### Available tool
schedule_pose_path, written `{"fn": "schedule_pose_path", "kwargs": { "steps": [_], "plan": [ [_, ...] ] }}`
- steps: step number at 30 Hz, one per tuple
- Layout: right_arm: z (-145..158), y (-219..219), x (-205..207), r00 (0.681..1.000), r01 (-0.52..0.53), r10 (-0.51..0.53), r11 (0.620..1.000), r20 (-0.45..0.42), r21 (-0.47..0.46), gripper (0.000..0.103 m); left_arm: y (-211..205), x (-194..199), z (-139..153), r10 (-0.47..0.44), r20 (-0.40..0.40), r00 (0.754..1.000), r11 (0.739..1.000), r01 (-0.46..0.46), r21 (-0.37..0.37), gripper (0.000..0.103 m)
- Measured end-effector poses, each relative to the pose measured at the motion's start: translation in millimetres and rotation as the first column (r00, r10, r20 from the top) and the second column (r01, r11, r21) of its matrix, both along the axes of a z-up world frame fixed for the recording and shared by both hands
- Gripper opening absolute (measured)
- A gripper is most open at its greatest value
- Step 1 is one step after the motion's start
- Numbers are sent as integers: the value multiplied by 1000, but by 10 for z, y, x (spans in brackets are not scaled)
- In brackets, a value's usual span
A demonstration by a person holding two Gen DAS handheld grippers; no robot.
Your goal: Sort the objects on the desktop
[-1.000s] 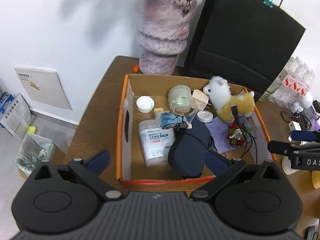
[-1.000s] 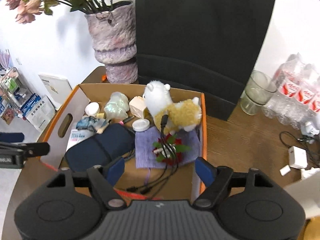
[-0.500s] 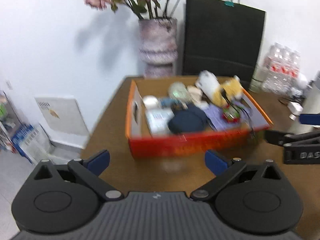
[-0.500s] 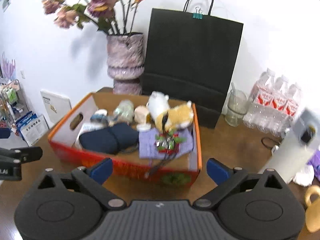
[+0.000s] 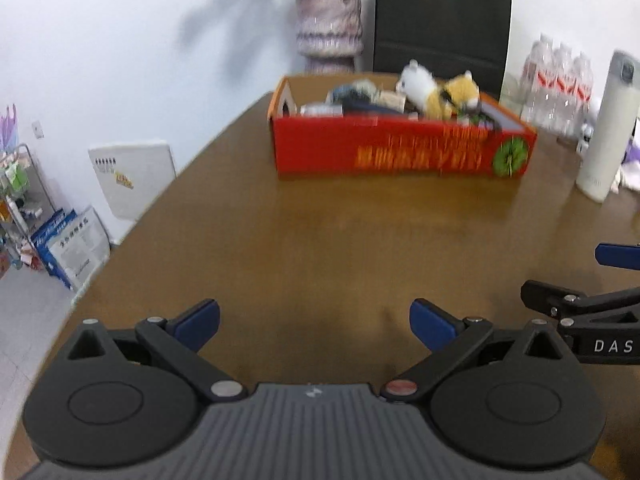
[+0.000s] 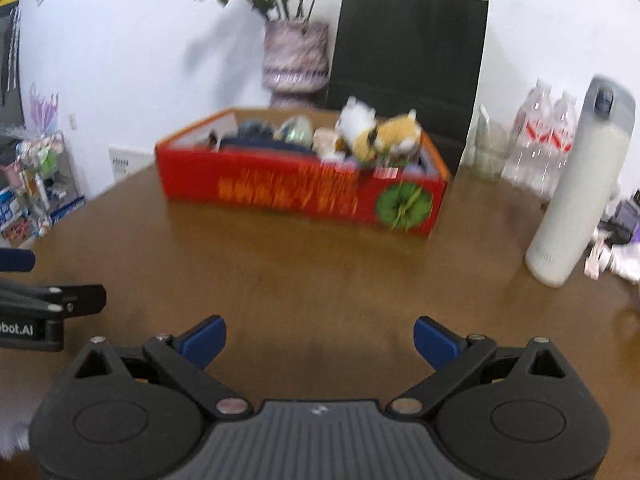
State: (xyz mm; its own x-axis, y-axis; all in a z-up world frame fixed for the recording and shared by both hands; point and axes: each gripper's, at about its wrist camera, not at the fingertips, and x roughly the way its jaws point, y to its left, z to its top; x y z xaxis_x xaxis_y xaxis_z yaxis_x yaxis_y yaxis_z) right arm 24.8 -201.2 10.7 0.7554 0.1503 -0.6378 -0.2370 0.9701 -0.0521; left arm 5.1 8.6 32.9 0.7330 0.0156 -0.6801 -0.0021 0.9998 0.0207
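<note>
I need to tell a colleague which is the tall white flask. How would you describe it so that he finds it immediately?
Start from the red box full of items in the middle of the brown table. To its right, nearer than the pack of water bottles, stands the white flask. It is the tallest thing on that side, upright, opaque white with a grey cap, while the bottles are clear.

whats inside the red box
Over the red box's front wall show a white and yellow plush animal, a dark blue pouch and a pale rounded jar. The wall hides the box floor and whatever lies low.
</note>
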Motion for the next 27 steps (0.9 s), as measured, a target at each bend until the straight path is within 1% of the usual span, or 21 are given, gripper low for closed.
{"fn": "schedule_pose_path", "kwargs": {
  "steps": [2, 4, 6, 8, 12, 15, 18, 20, 27],
  "plan": [
    [-98, -15, -89, 1000, -2, 2, 1000, -6, 15, 101, 31, -79, -119, 12, -21, 1000, 1000, -12, -7, 103],
    [-183, -51, -165, 1000, 10, -9, 999, -15, 37, 101, 42, -153, -215, 18, -27, 999, 1000, -17, 12, 103],
    [-230, -81, -230, 999, 21, -20, 998, -26, 61, 101, 66, -241, -250, 19, -5, 1000, 1000, -19, -9, 103],
    [-243, -89, -295, 1000, 19, -18, 998, -12, 63, 101, 68, -287, -257, 21, 6, 1000, 1000, -21, -12, 103],
    [-249, -65, -376, 999, 40, -40, 997, -12, 61, 103, 58, -329, -304, 10, 53, 999, 1000, -9, -10, 103],
    [-252, -28, -397, 999, 49, -48, 997, -15, 64, 103, 61, -317, -300, 4, 52, 999, 1000, -3, -15, 103],
    [-249, 11, -407, 1000, 21, -20, 998, -16, 63, 103, 47, -290, -302, -2, 50, 999, 1000, 3, -15, 103],
    [-247, 18, -404, 1000, 20, -19, 998, -16, 65, 103, 27, -262, -303, -4, 50, 999, 1000, 4, -15, 103],
    [-246, 24, -367, 998, 68, -67, 996, -18, 61, 103, -12, -227, -303, -2, 50, 999, 1000, 3, -18, 103]
  ]
}}
